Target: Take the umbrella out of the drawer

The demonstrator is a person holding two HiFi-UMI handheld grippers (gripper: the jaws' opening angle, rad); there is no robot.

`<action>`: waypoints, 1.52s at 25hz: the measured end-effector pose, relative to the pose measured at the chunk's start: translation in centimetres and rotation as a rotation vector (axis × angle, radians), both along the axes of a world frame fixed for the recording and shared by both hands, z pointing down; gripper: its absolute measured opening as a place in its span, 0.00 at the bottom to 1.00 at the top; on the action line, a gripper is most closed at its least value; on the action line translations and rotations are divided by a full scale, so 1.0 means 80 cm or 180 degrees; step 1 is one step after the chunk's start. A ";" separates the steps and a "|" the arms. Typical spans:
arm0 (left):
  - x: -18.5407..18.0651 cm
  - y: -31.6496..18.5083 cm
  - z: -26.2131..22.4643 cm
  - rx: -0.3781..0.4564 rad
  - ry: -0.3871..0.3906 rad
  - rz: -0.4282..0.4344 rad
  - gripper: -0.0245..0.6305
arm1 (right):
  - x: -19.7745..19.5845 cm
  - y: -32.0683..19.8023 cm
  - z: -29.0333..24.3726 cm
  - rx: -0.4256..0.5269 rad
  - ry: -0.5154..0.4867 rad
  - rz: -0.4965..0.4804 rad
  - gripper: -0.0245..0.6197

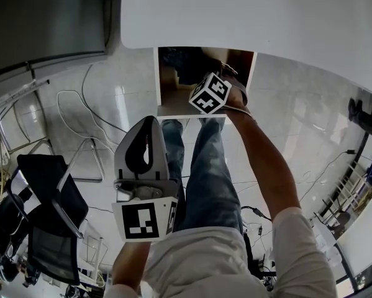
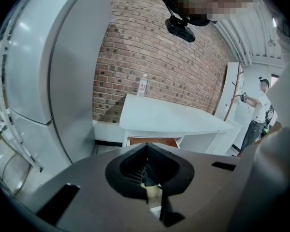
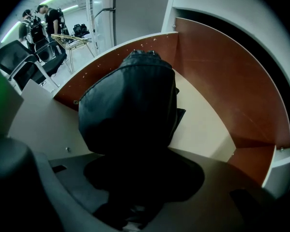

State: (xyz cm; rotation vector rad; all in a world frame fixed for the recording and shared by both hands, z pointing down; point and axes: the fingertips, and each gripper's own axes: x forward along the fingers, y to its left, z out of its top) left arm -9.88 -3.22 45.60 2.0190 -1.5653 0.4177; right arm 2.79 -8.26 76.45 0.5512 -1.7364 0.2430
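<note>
- Right gripper view: the right tongs (image 3: 135, 178) are clamped on the dark folded umbrella (image 3: 130, 100), which is inside the open drawer (image 3: 222, 91), over its pale floor and between its reddish-brown walls.
- Head view: the drawer stands out from under the near edge of the white desk (image 1: 248, 11), and the right tongs reach down into it.
- Left gripper view: the left tongs (image 2: 147, 178) are pressed together with nothing between them, at the near left, well apart from the drawer.

Left tool (image 2: 146, 153), jaws together, faces white table (image 2: 169, 117).
</note>
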 end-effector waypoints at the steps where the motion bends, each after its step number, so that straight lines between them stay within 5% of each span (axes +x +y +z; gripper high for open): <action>1: 0.000 -0.001 -0.001 0.0008 0.0004 -0.0003 0.06 | 0.000 0.001 -0.002 0.0006 -0.0011 -0.0006 0.40; 38: 0.007 -0.027 -0.049 0.0083 0.0022 0.0077 0.06 | 0.001 0.011 -0.091 0.0157 -0.0161 -0.0196 0.40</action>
